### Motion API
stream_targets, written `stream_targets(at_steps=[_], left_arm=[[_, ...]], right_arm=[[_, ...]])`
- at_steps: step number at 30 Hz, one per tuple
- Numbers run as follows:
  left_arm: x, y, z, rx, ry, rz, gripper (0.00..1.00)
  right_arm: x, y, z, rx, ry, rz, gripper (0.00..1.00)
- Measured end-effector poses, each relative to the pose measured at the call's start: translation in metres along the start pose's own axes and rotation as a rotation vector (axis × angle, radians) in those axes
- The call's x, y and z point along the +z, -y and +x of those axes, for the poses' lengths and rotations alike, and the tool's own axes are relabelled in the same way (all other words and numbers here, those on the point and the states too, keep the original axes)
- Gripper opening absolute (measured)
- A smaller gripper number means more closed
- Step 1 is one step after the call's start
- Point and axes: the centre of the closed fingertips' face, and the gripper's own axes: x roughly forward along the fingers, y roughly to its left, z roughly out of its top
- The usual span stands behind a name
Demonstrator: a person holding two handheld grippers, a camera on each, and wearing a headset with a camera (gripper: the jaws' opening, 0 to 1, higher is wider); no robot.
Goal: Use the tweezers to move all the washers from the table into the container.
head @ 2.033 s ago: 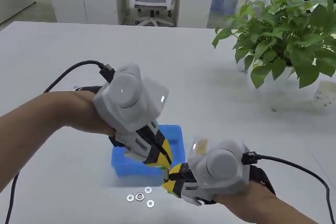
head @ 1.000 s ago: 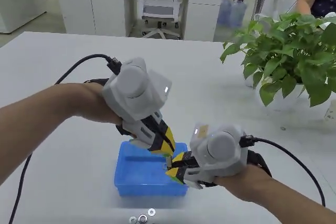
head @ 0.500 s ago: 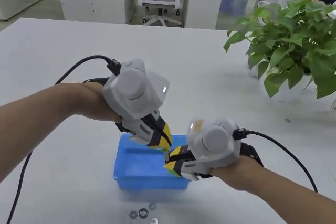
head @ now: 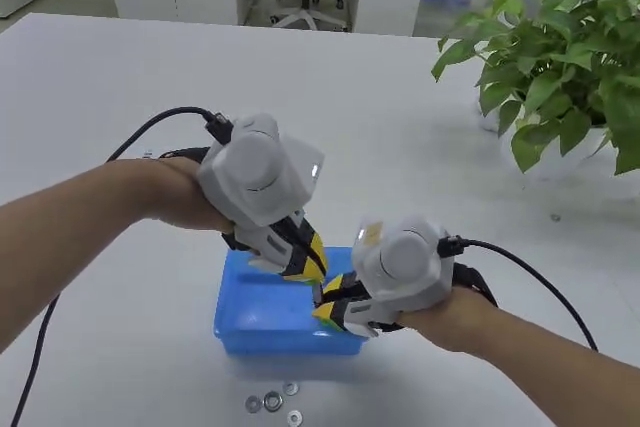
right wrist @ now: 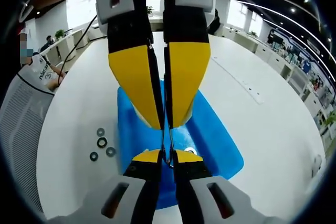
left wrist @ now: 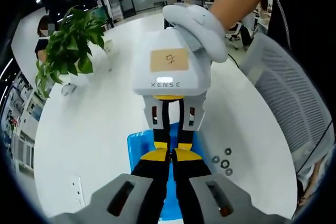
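Jaws of left gripper (head: 314,273) pressed together on thin tweezers (right wrist: 166,139); right gripper (right wrist: 167,156) jaws likewise closed on the same tweezers. Both grippers meet tip to tip over the blue container (head: 250,319). Four washers (head: 273,403) lie close together on the white table (head: 120,67), just outside the container's near wall.

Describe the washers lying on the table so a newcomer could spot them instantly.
On the white table, find the blue container. Just outside its wall nearest the person lie the washers: four tiny grey rings clustered on bare tabletop.
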Motion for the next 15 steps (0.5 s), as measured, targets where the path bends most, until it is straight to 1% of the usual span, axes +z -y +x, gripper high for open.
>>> stream_targets(at_steps=[8, 15], left_arm=[[-0.0013, -0.0030, -0.0001, 0.006, 0.003, -0.014, 0.06], [-0.0014, -0.0017, -0.0009, 0.006, -0.002, -0.012, 0.06]], right_arm=[[-0.0004, 0.0015, 0.0006, 0.015, -0.004, 0.011, 0.10], [0.0002, -0.0001, 0.0004, 0.018, -0.009, 0.005, 0.11]])
